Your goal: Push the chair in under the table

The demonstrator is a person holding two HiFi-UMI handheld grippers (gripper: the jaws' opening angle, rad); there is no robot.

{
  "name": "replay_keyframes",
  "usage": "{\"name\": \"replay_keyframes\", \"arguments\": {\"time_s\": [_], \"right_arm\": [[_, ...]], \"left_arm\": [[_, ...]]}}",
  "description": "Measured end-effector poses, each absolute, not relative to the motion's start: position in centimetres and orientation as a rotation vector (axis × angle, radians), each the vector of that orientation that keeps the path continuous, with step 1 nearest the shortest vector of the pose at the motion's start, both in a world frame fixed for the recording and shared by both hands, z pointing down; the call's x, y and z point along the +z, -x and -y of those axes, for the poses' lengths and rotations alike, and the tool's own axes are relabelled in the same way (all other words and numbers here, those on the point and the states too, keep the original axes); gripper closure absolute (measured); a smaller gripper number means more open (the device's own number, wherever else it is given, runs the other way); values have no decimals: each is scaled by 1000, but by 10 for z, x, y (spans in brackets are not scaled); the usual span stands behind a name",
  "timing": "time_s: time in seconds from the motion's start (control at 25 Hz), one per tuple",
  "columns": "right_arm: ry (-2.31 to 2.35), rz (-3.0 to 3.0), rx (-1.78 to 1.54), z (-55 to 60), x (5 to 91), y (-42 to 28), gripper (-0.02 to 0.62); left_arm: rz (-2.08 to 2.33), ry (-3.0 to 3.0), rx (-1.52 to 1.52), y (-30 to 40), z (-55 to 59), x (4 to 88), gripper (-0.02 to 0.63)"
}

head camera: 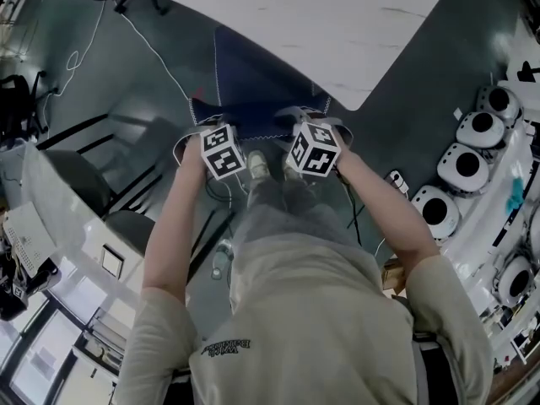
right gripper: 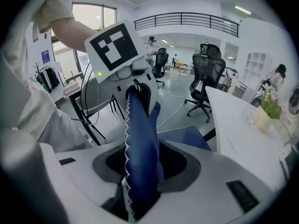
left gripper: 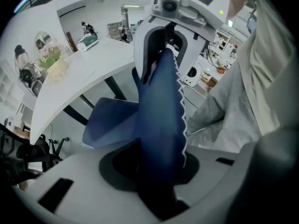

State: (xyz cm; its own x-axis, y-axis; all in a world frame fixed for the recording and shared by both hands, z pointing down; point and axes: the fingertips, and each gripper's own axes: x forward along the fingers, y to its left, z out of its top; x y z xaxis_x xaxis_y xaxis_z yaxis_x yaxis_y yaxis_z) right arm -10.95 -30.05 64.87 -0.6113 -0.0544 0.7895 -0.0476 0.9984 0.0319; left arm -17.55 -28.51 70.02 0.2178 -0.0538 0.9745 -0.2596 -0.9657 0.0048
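While you stand behind it, the white table (head camera: pixel 337 32) fills 12 to 1 o'clock, its near edge over part of the blue chair (head camera: pixel 253 74) at 12. A grey chair (head camera: pixel 80 180) sits at 9 o'clock and round white devices (head camera: pixel 464 167) at 3. Your left gripper (head camera: pixel 218 148) and right gripper (head camera: pixel 314 147) each clamp the backrest's top edge. A white cable (head camera: pixel 152 51) trails across the floor at 11 o'clock.
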Motion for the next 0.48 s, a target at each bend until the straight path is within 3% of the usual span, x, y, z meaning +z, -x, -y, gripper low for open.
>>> {"name": "replay_keyframes", "arguments": {"time_s": [0.48], "right_arm": [[-69,2200,33,299,655,112,419]], "left_arm": [[280,-2318,1824,177,284,704,495]]}}
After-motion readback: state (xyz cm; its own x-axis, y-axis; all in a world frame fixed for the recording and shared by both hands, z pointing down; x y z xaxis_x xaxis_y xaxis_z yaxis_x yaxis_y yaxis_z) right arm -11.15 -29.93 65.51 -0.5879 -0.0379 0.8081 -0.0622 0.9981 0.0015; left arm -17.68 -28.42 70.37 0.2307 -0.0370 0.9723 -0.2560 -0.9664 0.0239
